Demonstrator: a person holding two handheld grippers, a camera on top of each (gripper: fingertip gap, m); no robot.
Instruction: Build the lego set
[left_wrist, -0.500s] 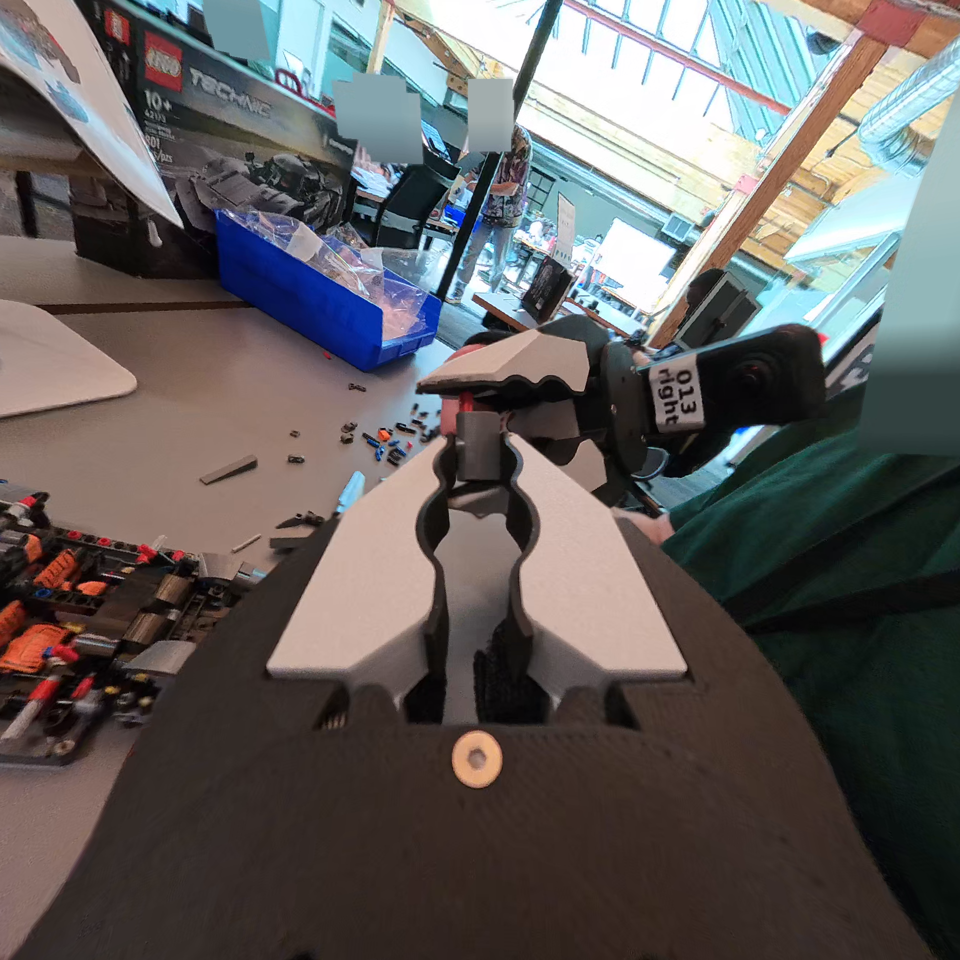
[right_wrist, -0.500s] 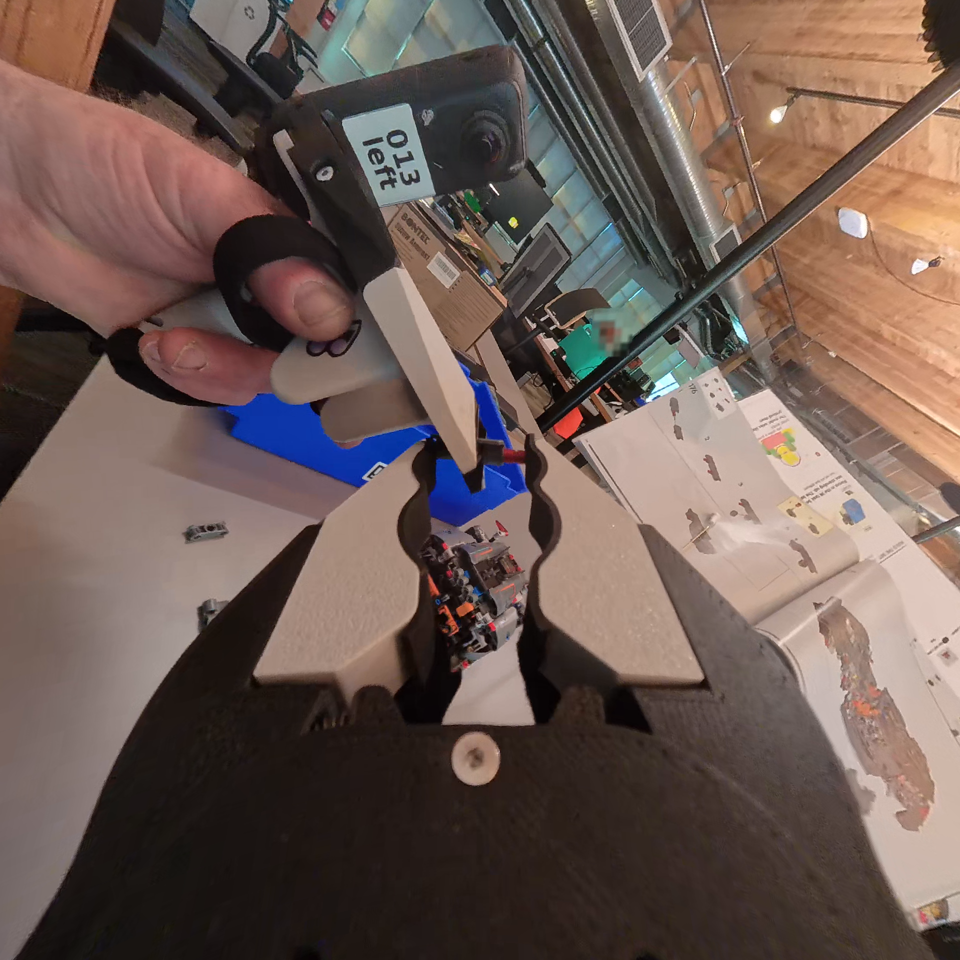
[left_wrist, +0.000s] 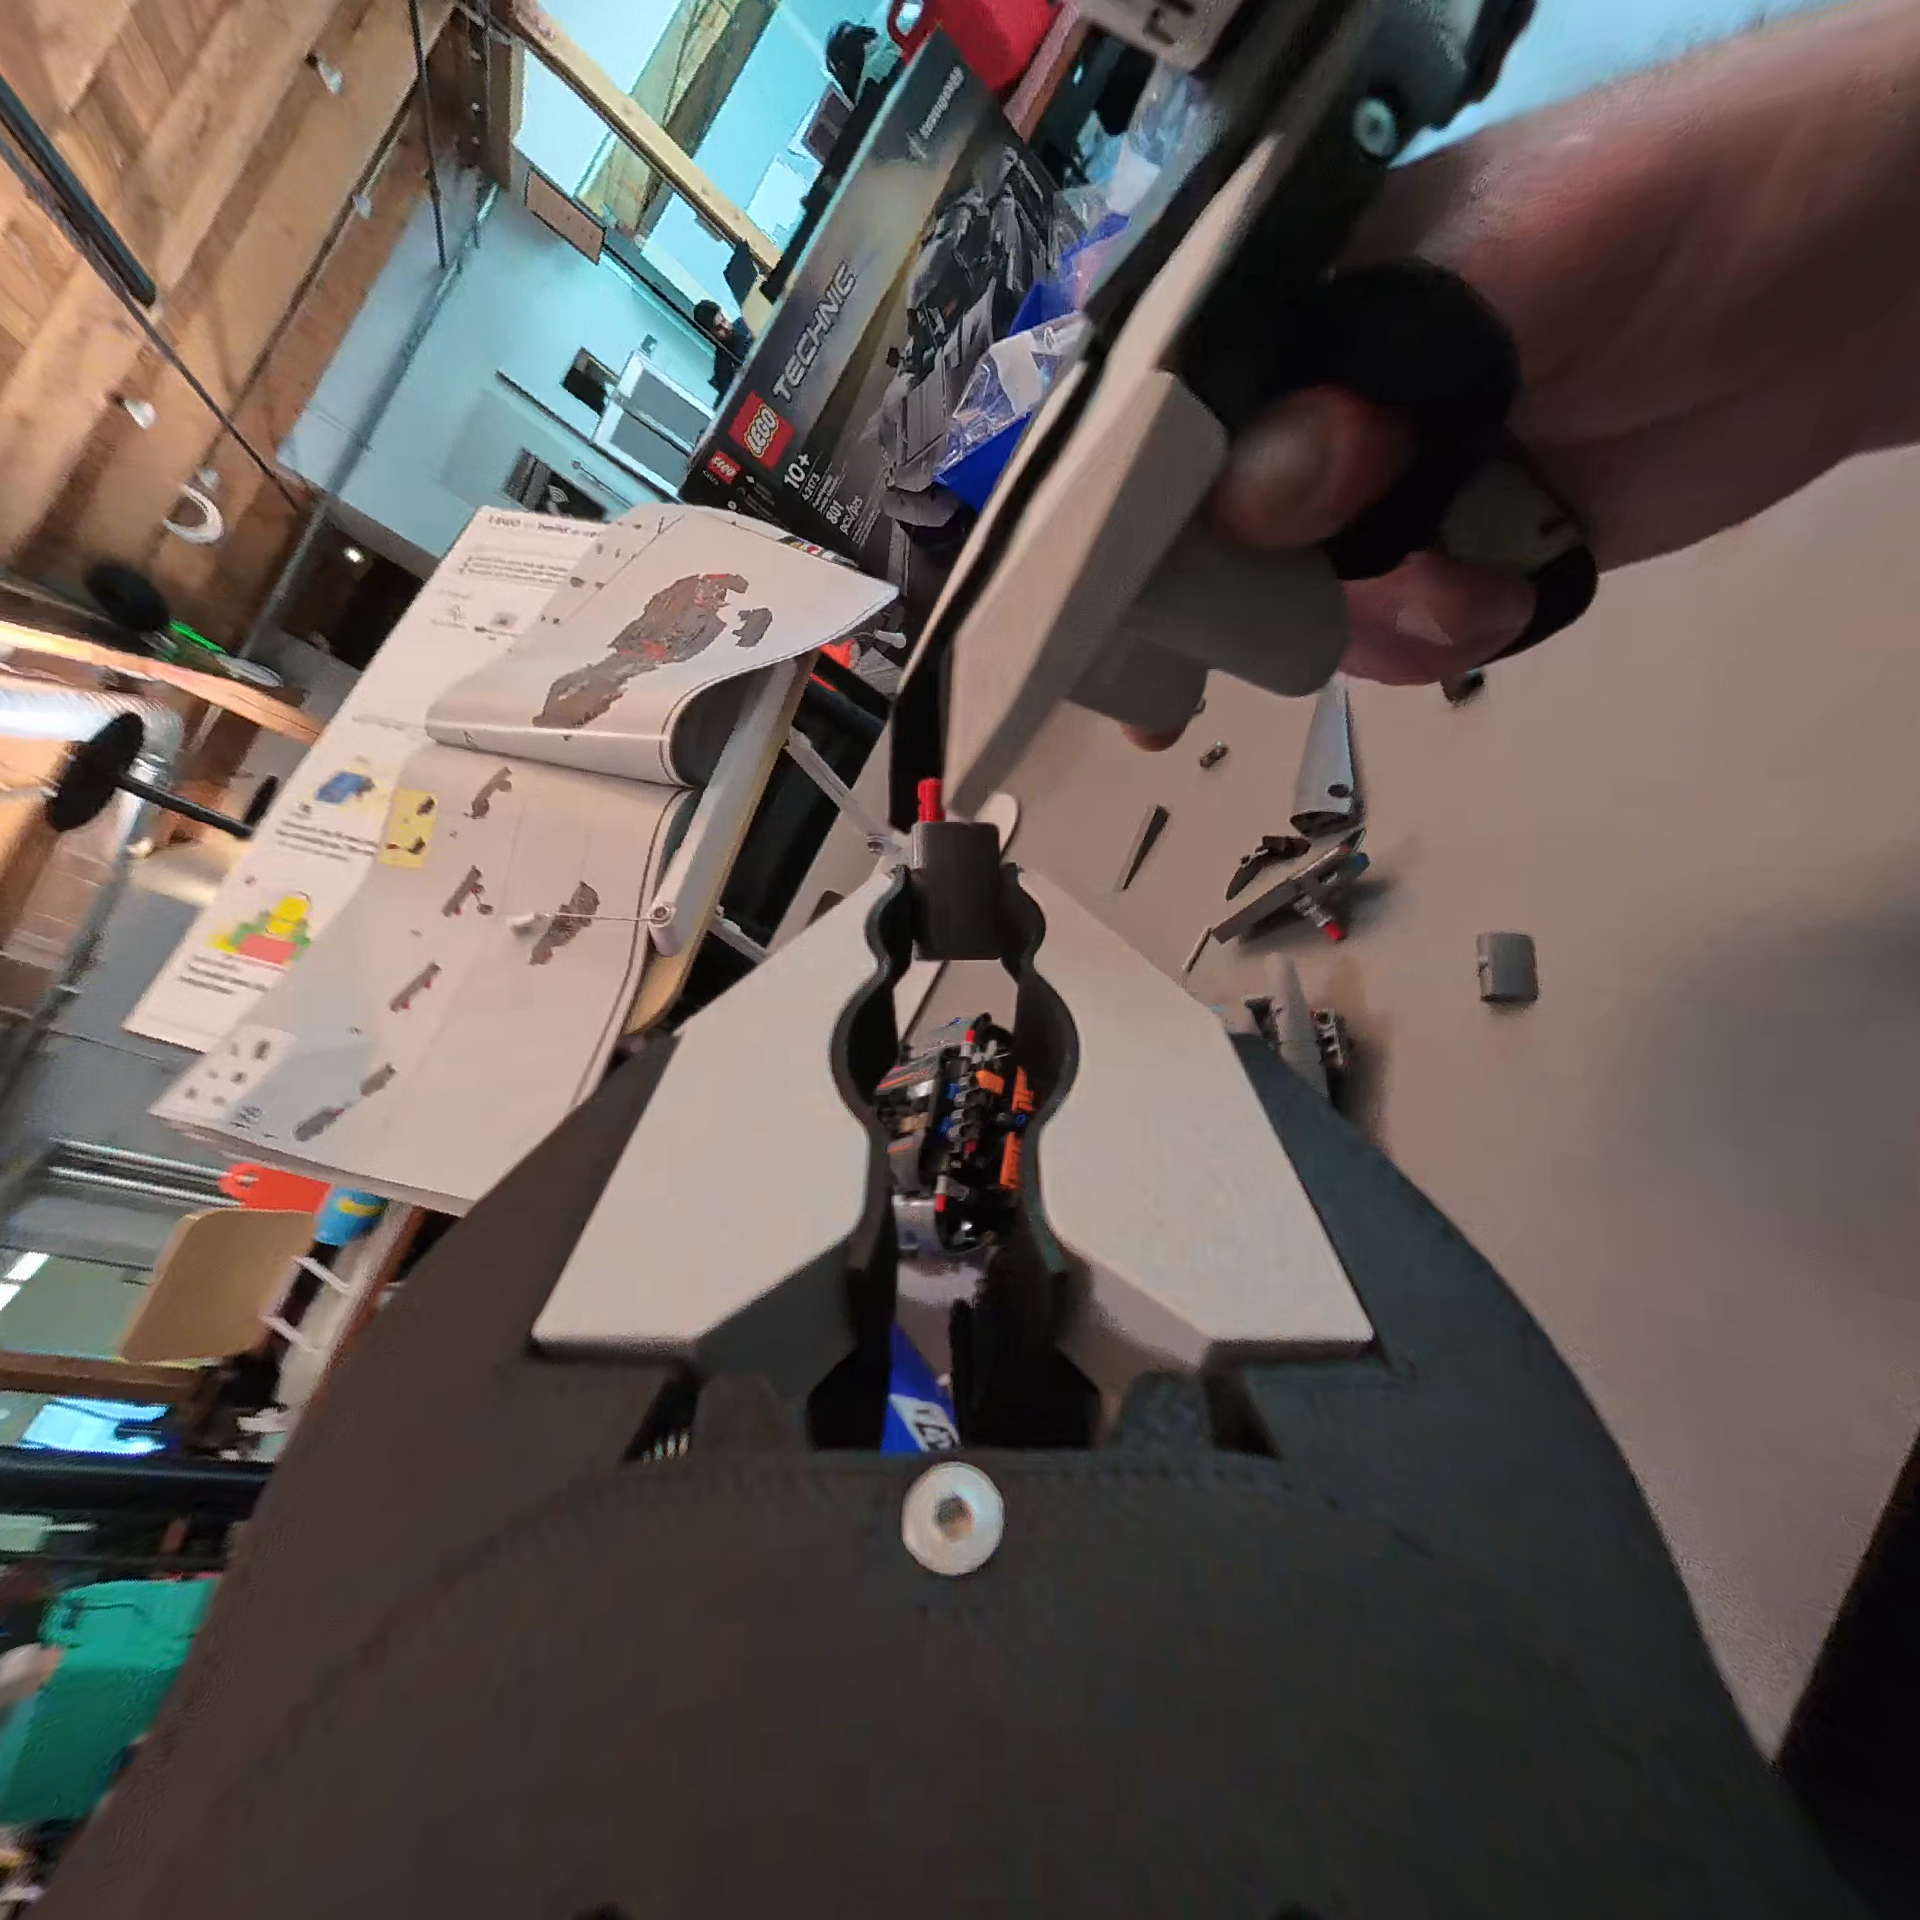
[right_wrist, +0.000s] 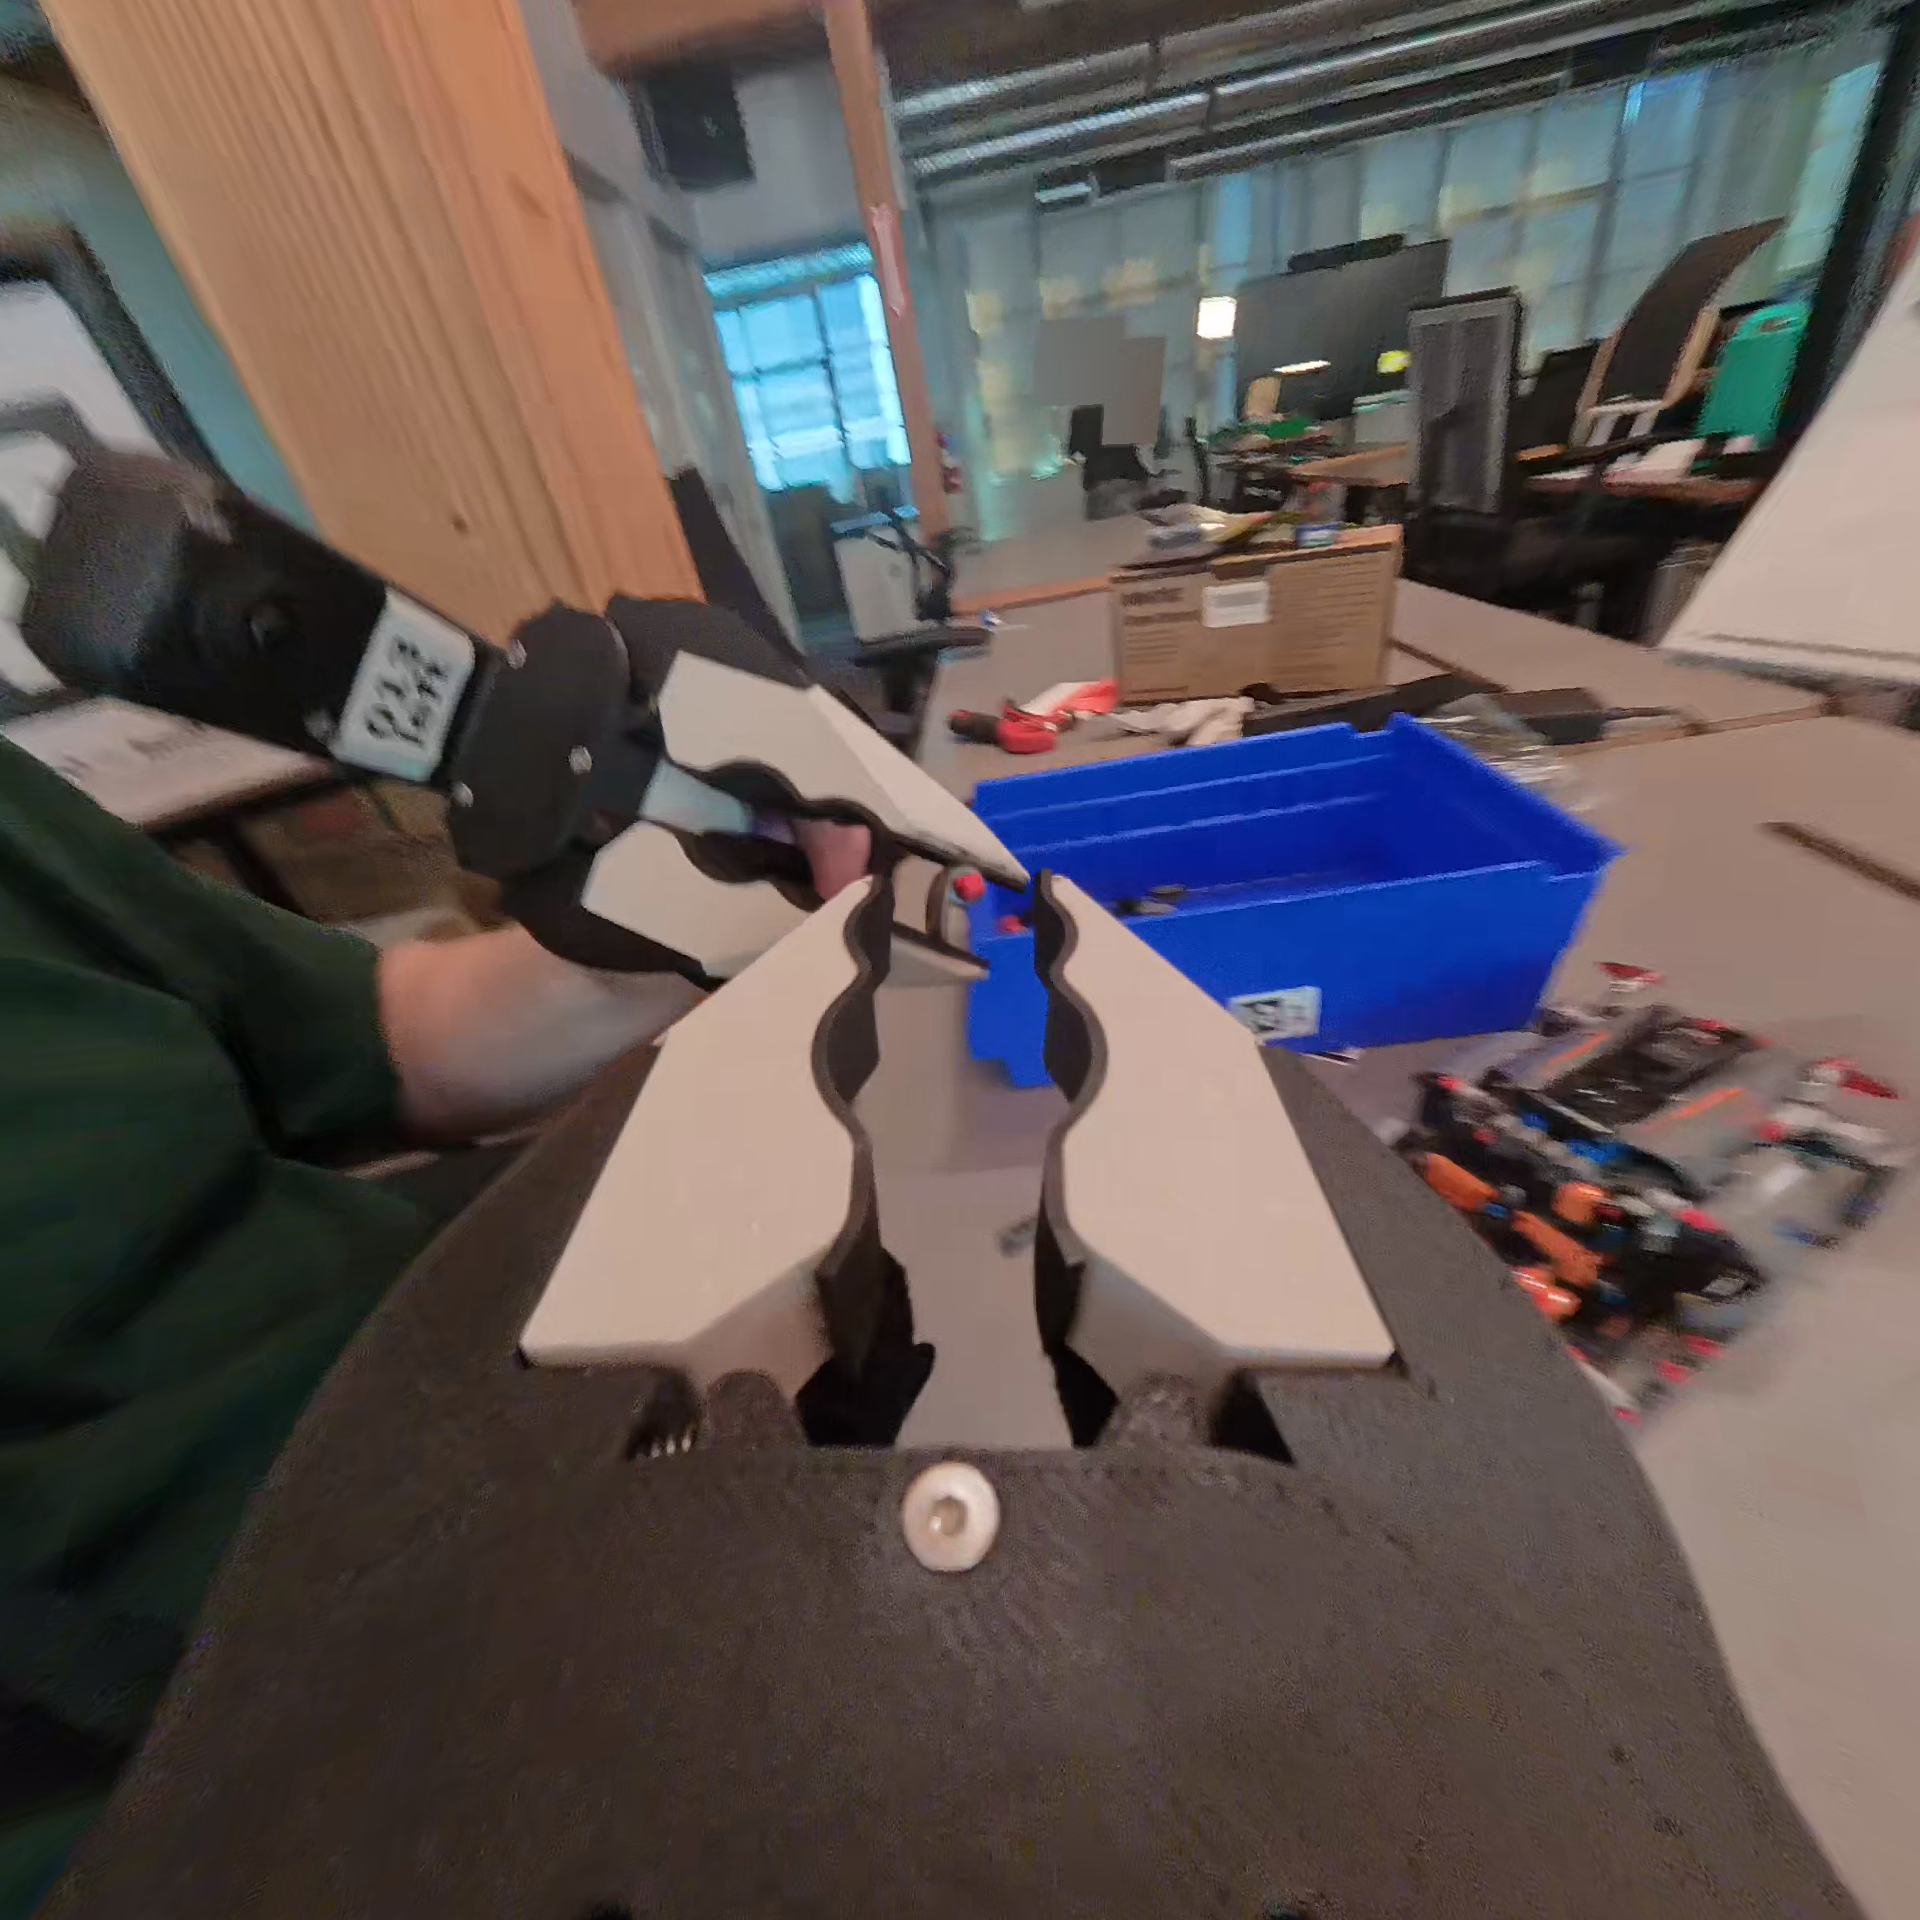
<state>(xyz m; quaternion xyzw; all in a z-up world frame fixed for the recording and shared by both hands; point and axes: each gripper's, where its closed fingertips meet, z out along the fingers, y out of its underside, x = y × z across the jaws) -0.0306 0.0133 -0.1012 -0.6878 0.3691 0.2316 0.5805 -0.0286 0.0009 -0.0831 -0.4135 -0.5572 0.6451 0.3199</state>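
Left wrist view: left gripper (left_wrist: 956, 894) clamped on dark grey lego piece (left_wrist: 954, 883), red pin (left_wrist: 928, 798) sticking out at 12 o'clock. Right gripper (right_wrist: 961, 899) jaws apart, tips flanking that pin. Partly built model (right_wrist: 1600, 1174) on table (right_wrist: 1766, 1507) at 3 o'clock.

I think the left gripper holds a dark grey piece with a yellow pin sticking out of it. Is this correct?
Not quite: the pin is red, not yellow. The left wrist view shows the left gripper shut on the dark grey piece, with the red pin standing out of its far end.
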